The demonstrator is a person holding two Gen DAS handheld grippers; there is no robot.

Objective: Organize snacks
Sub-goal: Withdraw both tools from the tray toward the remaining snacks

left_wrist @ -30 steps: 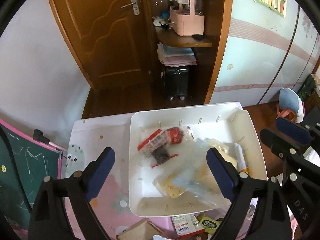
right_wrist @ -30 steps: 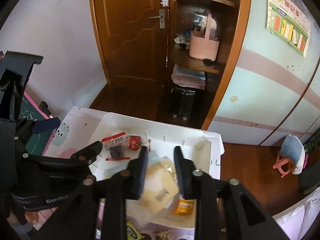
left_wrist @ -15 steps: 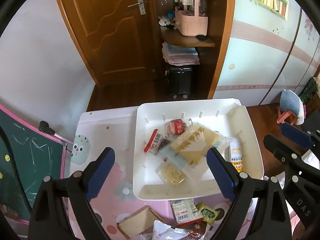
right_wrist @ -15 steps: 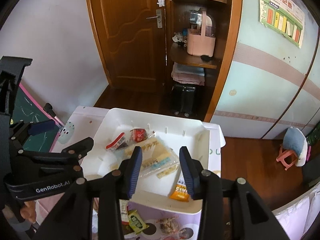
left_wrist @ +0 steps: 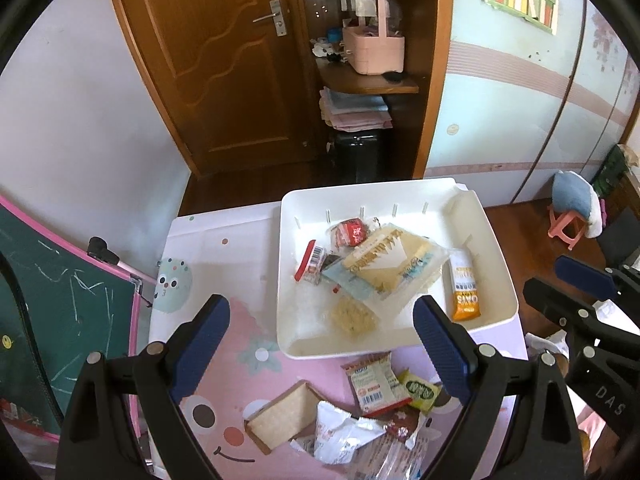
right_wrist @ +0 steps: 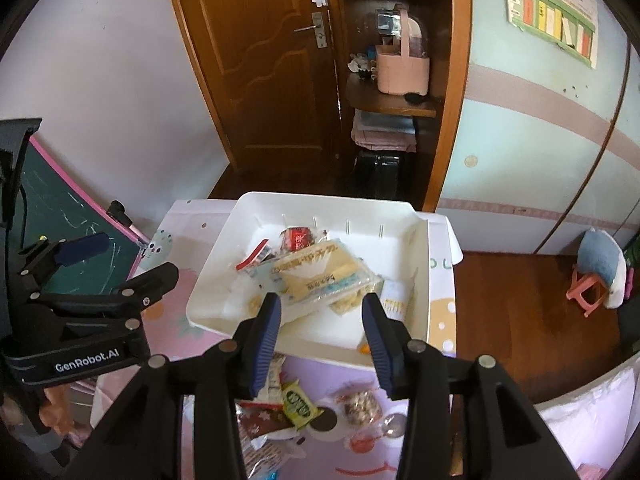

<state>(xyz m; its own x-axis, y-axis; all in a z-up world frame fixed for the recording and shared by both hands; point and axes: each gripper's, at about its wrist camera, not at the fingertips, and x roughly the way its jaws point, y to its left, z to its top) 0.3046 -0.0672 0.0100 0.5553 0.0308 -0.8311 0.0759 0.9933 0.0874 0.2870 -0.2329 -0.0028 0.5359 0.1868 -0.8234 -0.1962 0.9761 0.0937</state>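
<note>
A white tray [left_wrist: 360, 350] [right_wrist: 320, 208] on the pink table holds a big yellow cracker pack [left_wrist: 388, 264] [right_wrist: 320, 276], a red round packet [left_wrist: 352, 232], a red-and-white pack [left_wrist: 312, 260], an orange bar [left_wrist: 464, 284] and a small clear pack [left_wrist: 354, 316]. Loose snacks lie in front of it: a red-white pack [left_wrist: 374, 384], a green packet [left_wrist: 420, 390] [right_wrist: 300, 404], a sandwich cracker [left_wrist: 280, 412] and a crumpled wrapper [left_wrist: 340, 428]. My left gripper [left_wrist: 322, 320] hangs wide open above the tray's near left edge. My right gripper [right_wrist: 320, 312] is half open above the near rim, holding nothing.
A green chalkboard with a pink frame [left_wrist: 60, 300] leans at the table's left side. Behind the table are a wooden door [left_wrist: 224, 60], a shelf with a pink basket [left_wrist: 372, 48] and a black case below. A small stool with a blue cushion [left_wrist: 572, 208] stands on the floor at right.
Both grippers have drawn back and up from the tray. The yellow pack, earlier right under the right jaws, now lies in the tray. The right jaws have widened. Loose snacks came into view.
</note>
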